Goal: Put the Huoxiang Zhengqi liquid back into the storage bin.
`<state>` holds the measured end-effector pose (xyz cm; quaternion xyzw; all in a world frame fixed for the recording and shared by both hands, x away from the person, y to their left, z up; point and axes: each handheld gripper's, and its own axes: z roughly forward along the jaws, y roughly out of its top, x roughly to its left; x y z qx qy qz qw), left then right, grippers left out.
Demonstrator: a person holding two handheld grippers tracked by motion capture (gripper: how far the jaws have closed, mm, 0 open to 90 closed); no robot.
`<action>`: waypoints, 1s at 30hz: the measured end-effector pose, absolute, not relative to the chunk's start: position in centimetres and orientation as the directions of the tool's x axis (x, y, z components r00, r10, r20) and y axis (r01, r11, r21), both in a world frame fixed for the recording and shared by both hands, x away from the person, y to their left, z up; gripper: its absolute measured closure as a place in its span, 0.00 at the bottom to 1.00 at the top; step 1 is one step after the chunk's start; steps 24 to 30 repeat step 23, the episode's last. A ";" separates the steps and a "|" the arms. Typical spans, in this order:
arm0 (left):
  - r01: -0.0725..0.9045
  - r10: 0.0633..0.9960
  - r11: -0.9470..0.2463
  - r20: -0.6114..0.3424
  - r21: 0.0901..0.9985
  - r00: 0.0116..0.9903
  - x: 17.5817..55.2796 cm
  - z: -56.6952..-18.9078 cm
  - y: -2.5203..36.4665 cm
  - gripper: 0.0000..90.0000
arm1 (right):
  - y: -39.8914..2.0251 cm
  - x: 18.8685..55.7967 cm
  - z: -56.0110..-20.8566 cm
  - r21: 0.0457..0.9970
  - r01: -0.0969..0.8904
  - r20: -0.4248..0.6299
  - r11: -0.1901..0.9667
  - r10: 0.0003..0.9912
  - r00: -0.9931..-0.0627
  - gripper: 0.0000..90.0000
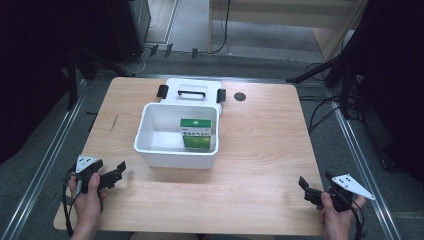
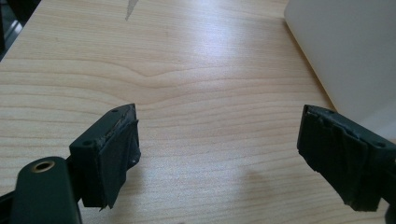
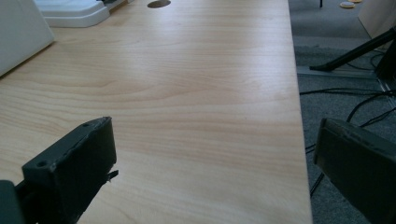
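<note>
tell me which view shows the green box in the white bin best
The high view: it looks down into the white bin, where the green box stands against the right wall. The left gripper view catches a piece of the bin's outer wall, the right gripper view a corner of it; neither looks inside.

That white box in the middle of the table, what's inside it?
Inside the white box stands a green and white carton, against its right wall. The rest of the floor looks bare. The near wall hides a strip of the bottom, so something low there cannot be ruled out.
</note>
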<state>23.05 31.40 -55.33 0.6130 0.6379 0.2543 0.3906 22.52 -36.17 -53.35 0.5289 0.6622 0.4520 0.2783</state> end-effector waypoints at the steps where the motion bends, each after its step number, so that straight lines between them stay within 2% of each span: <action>1: 0.585 0.981 0.118 -0.186 0.803 0.057 23.1 -55.3 31.4 0.15 | -36.6 21.9 -53.6 0.897 0.441 0.122 0.020 0.949 -0.292 0.00; 14: 0.587 0.982 0.117 -0.182 0.801 0.053 23.2 -55.3 31.3 0.15 | -36.6 21.8 -54.3 0.902 0.431 0.148 -0.017 0.951 -0.272 0.00; 30: 0.589 0.982 0.114 -0.180 0.800 0.055 23.2 -55.3 31.3 0.15 | -36.2 22.1 -54.4 0.895 0.446 0.123 0.017 0.952 -0.281 0.00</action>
